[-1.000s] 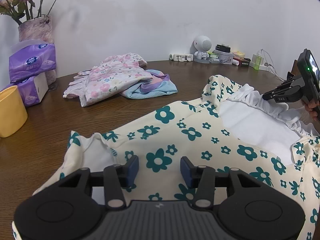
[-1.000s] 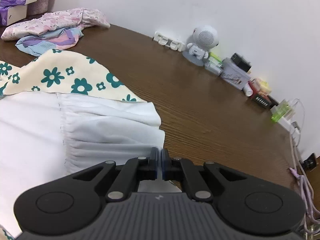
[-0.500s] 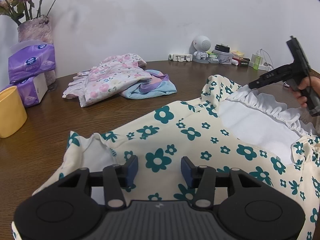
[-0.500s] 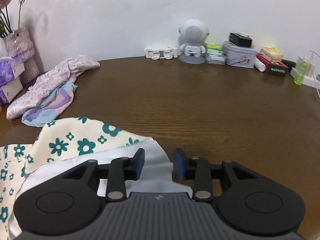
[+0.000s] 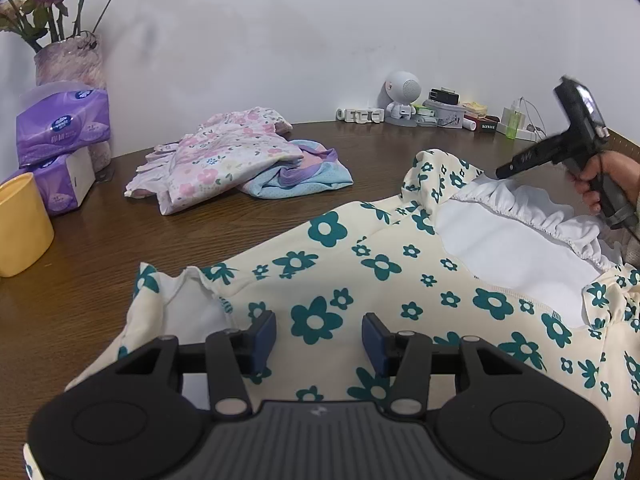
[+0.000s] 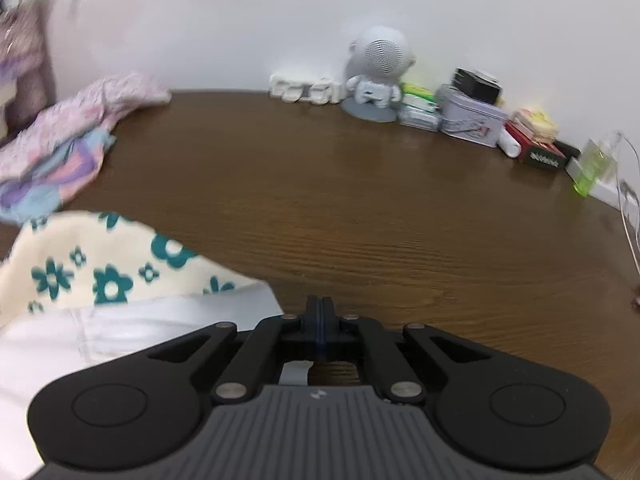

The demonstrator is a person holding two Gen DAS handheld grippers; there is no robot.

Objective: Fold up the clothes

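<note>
A cream garment with teal flowers (image 5: 344,264) lies spread on the brown table, its white lining and ruffled elastic edge (image 5: 520,216) turned up at the right. My left gripper (image 5: 319,336) hovers open low over the near part of the garment, nothing between its fingers. My right gripper (image 5: 502,173), held by a hand, is raised just above the ruffled edge. In the right wrist view that gripper (image 6: 319,312) is shut with nothing visible between the pads, and the garment (image 6: 104,280) lies to its left.
A pile of pink floral and blue clothes (image 5: 236,160) lies at the back left. Tissue packs (image 5: 60,136), a yellow cup (image 5: 22,224) and a vase stand at the left. A white robot speaker (image 6: 378,72), a tin, a green bottle (image 6: 592,168) and cables line the back right.
My right gripper let go of the white ruffled edge, opened, lifted away toward the back right and has shut again with nothing in it. The left gripper has stayed put.
</note>
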